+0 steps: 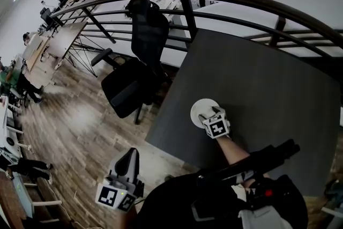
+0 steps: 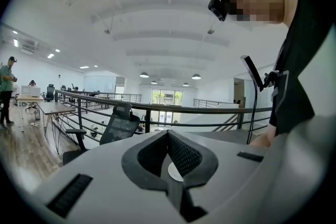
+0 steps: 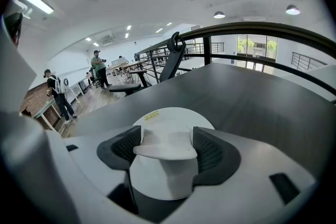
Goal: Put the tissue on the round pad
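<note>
Dark tabletop [image 1: 268, 83]: is carrying the white round pad [image 3: 176, 114] near its edge.
Black office chair [image 1: 134, 72]: is standing alongside.
Right claw [image 3: 167, 140]: is clamping the white tissue [image 3: 165, 153] directly over the pad.
Left claw [image 2: 169, 157]: is hanging closed and empty above the wooden floor [image 1: 69, 126].
</note>
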A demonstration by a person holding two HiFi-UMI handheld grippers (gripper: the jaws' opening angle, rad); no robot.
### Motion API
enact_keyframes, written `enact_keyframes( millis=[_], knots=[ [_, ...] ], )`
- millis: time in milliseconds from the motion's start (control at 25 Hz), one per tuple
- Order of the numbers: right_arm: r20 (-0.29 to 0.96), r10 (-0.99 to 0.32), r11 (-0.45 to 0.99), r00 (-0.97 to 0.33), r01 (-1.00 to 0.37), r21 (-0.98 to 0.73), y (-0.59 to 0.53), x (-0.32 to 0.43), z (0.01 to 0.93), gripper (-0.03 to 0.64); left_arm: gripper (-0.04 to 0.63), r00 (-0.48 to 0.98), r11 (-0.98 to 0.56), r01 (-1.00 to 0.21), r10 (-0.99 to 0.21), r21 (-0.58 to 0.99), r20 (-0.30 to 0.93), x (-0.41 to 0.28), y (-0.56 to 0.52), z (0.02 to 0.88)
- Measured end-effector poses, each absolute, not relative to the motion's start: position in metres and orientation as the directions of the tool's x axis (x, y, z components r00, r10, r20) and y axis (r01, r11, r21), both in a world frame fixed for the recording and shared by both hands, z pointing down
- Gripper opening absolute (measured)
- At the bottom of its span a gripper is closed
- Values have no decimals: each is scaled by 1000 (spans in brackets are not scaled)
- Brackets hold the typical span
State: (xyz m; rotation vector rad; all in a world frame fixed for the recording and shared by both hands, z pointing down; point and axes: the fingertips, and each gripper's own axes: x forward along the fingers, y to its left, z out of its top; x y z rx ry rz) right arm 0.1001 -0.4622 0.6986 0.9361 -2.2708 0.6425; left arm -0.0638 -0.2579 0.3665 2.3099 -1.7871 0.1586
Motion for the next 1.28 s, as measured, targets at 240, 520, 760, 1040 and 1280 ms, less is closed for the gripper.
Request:
enact_keyframes(
  millis=[240,520,760,1040,1280],
  knots=[
    [701,-449,642,-554,-746,-179,-464,97,708,314,5,251,-235,-967,-946,101,206,-65,-263,366],
    [711,-450,646,-540,-747,-157,-463,95,719,315,5,251,-237,-968,-944,88,216,-72,-261,374],
    [750,-434,659,-500,-744,-114,-459,98,725,316,5,246,-229,-968,-945,100,214,-74,-257,366],
    [753,-452,671,-479,-739,-67,-462,100,733,316,5,252,-237,-967,-943,91,217,-78,-254,367],
    [765,-420,676,-489,-731,-96,-459,95,734,316,5,249,-233,-968,-946,96,208,-82,-252,366]
  ],
)
